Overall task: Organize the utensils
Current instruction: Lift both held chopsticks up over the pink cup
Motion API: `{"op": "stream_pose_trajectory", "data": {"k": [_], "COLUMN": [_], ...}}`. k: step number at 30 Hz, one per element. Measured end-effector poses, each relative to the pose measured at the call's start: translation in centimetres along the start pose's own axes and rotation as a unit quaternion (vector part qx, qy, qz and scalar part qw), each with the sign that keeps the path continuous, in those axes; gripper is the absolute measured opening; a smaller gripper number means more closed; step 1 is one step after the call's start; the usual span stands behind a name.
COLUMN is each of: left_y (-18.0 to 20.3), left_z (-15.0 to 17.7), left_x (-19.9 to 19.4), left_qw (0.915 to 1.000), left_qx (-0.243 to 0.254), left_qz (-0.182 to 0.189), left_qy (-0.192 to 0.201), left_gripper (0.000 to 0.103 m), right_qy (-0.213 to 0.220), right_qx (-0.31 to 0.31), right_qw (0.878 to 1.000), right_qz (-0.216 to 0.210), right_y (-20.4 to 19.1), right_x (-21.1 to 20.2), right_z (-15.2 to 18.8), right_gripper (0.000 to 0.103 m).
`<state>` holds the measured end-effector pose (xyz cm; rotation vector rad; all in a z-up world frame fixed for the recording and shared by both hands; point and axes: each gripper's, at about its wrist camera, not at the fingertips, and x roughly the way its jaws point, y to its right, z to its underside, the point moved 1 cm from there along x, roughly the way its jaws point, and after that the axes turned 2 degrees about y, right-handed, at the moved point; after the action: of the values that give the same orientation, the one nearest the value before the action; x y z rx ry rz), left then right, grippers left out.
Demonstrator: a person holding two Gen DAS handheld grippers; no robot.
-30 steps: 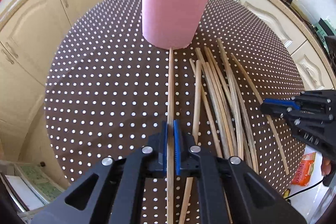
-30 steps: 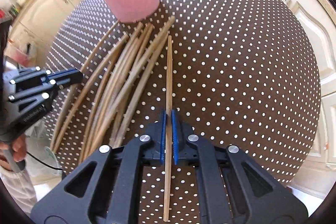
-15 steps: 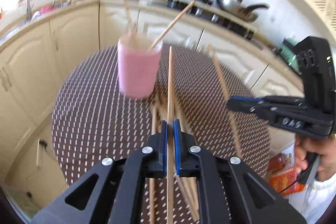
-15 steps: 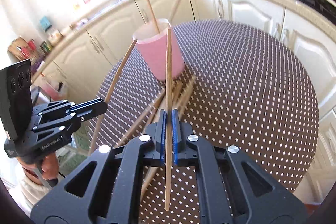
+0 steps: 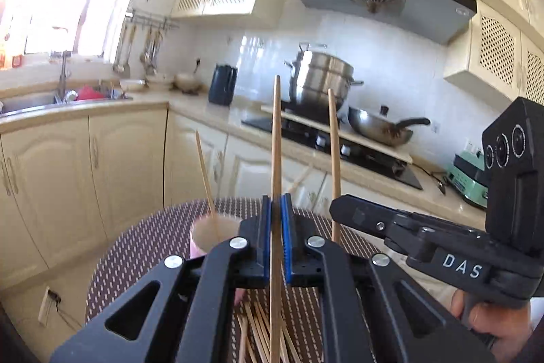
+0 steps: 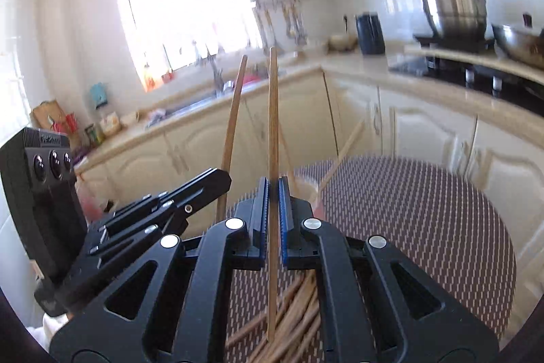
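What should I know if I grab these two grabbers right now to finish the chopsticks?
Left gripper: shut on one chopstick, held upright above the table.
Right gripper: shut on another chopstick, also upright.
Pink cup: on the table ahead of the left gripper, a thin stick or two already in it.
Pile: many loose chopsticks lie on the table under the grippers.
Done: a couple of sticks are in the cup.
Left: drop both held chopsticks into the cup, then clear the pile.
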<state>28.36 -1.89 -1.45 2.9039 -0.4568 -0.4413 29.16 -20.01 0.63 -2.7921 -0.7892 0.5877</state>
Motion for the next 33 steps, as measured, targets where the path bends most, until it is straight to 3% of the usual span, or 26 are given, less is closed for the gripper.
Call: {"op": "stream_pose_trajectory", "data": {"k": [8, 20, 33], "left_y": [-1.8, -4.1, -4.4], "left_z": [-3.1, -3.6, 0.1], "left_x": [3.2, 6.4, 7.5], "left_qw": [0.9958, 0.9847, 0.9897], "left_qx": [-0.005, -0.025, -0.010], "left_qz": [-0.016, -0.060, -0.076], "left_qy": [0.090, 0.161, 0.121], "left_gripper": [0.006, 0.006, 0.006], "right_qy": [0.090, 0.130, 0.105], "right_qx": [-0.004, -0.017, -0.026], "right_qw": [0.996, 0.991, 0.994], "right_qz": [0.011, 0.025, 0.018], "right_y": [-0.1, 1.0, 1.5], "right_x": [4.7, 8.5, 8.7], "right_z": [-2.8, -3.5, -0.2], "right_gripper": [0.006, 0.006, 0.006]}}
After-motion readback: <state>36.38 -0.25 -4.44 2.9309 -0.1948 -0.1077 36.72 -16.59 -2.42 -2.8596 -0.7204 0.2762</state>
